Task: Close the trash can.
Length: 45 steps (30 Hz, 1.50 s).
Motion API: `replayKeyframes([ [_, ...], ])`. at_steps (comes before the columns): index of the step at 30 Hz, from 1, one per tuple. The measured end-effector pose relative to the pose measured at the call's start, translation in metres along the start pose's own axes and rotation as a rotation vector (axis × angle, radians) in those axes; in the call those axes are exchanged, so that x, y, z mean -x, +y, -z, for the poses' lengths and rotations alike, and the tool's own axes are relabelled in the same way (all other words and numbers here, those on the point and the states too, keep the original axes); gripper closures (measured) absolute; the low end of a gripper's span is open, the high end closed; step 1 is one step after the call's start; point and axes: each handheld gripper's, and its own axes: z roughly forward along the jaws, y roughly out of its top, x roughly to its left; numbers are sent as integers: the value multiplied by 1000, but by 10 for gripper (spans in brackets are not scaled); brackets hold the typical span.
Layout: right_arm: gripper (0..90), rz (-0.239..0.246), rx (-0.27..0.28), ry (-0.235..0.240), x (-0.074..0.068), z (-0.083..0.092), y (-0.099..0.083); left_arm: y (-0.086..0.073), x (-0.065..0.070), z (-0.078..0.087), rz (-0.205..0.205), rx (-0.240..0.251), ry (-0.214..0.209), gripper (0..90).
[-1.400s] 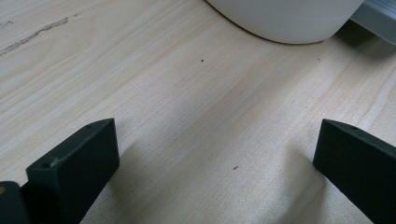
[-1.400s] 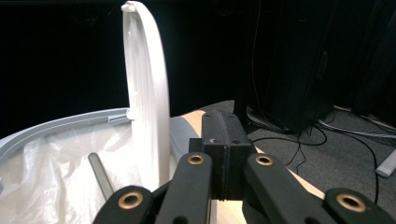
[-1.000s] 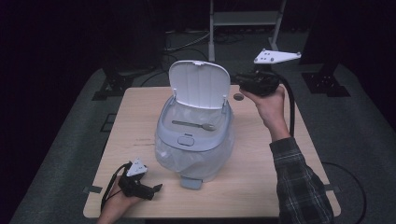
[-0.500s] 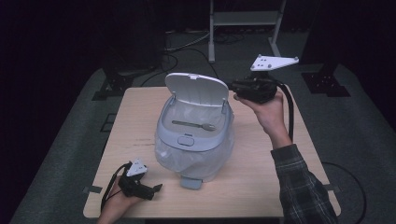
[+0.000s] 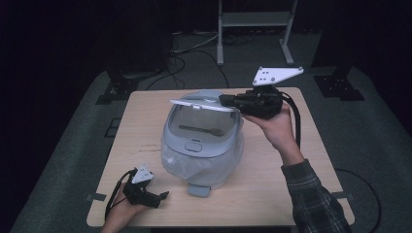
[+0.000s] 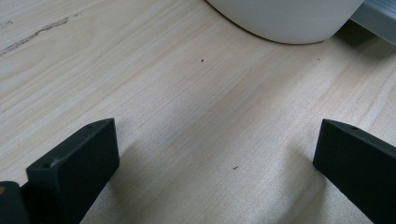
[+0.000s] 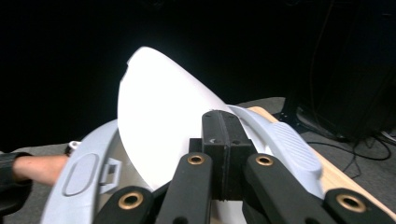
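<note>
— Dark room, grey floor, a pale wooden table mid-frame in the high view. What stands on it?

— A white bin at centre, lined with a clear bag, a spoon lying across its inner rim. Its lid hangs half-lowered, almost level above the opening.

— And the grippers?

— The right gripper sits right of centre, held level, its tip at the lid's right edge, jaws pressed together. The left gripper rests at the lower left, near the table's front edge, apart from the bin.

— Left gripper view?

— Bare wood grain, with the bin's rounded base at the top. The two black jaws stand wide at the lower corners with nothing between them.

— Right gripper view?

— The right gripper's jaws are closed flat together at lower centre, empty, right against the lid, which rises white behind them. The bin's grey rim curves at lower left; the other hand shows at the left edge.
</note>
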Motion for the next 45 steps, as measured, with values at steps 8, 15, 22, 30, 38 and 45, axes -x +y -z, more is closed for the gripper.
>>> replayKeyframes([
  [8, 900, 17, -51, 48, -15, -10, 0, 0, 0, 0, 0, 0, 0, 0],
  [15, 900, 38, -84, 91, -28, -20, 0, 0, 0, 0, 0, 0, 0, 0],
  [22, 900, 61, -115, 113, -40, -25, 1, 0, 0, 0, 0, 0, 1, 0],
  [30, 900, 70, -154, 131, -49, -31, -2, 0, 0, 0, 0, 1, 1, 0],
  [38, 900, 78, -186, 143, -56, -38, -5, 0, 0, 0, 0, 1, 1, 0],
  [45, 900, 78, -198, 150, -57, -41, -8, 0, 0, 0, 0, 1, 1, 0],
])
